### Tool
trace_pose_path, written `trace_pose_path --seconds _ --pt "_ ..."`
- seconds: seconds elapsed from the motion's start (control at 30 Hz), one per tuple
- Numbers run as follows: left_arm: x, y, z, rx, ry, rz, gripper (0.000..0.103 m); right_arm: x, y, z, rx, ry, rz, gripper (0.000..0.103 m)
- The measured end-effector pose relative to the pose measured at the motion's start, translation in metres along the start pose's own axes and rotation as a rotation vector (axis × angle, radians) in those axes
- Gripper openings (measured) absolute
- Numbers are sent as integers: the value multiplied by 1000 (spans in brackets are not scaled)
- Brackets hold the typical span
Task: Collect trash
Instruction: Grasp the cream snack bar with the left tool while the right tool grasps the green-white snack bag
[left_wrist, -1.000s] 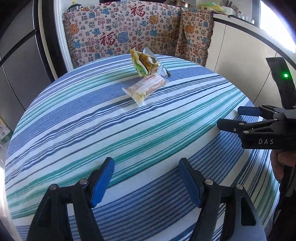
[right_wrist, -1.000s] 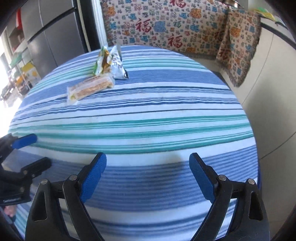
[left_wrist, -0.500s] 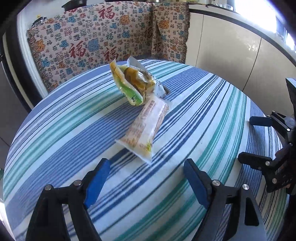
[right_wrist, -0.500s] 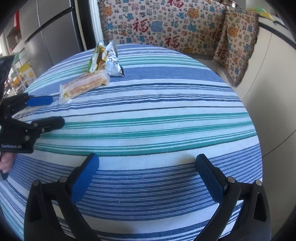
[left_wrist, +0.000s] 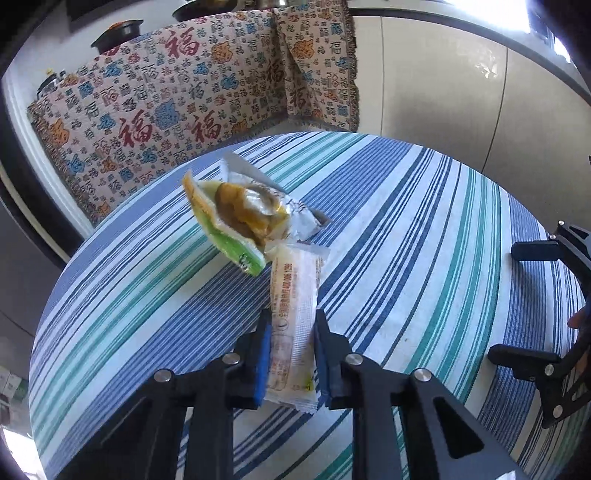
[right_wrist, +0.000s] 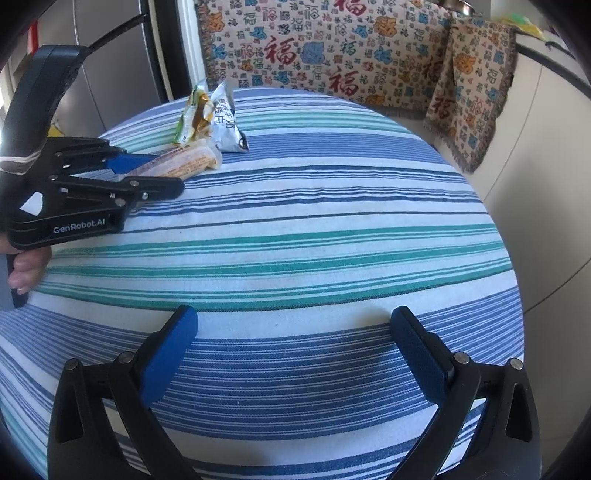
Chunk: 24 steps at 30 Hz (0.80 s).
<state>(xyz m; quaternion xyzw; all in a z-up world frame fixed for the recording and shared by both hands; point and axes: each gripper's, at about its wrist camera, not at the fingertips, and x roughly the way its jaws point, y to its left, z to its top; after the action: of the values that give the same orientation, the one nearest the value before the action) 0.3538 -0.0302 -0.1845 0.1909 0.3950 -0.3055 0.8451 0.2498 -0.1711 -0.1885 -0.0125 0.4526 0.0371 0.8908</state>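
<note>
Three wrappers lie near the striped counter's (left_wrist: 424, 240) far edge: your left tongs (left_wrist: 289, 354) have just closed on the long one (left_wrist: 293, 314); your right tongs (right_wrist: 295, 350) gape, empty.

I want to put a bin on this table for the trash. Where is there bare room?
The striped tablecloth is bare across its middle and its whole side toward the cream wall, also in front of the open right gripper. The crowded spot is the far corner, where the crumpled wrappers lie and the left gripper clamps the long wrapper.
</note>
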Motion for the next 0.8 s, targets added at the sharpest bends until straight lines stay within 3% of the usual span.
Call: trace_pose_path --seconds 0.33,0.5,0.53,0.57,0.63,0.8 --pt "-76 40 -90 -374 -36 136 20 0 -1 -1 -2 0 2 102" --pt "-88 56 -111 -472 -40 206 22 0 -1 -2 -3 0 2 102" --pt "-86 59 -112 -479 -30 207 27 0 -1 -2 -3 0 2 103" --pt "-83 60 -113 -487 -19 210 40 -1 -1 -1 -3 0 3 103" --pt "-79 63 -113 -497 -10 227 55 -1 -1 -2 -4 0 3 103" --pt "-75 60 -109 -468 1 225 61 -1 -1 -1 -5 0 4 103"
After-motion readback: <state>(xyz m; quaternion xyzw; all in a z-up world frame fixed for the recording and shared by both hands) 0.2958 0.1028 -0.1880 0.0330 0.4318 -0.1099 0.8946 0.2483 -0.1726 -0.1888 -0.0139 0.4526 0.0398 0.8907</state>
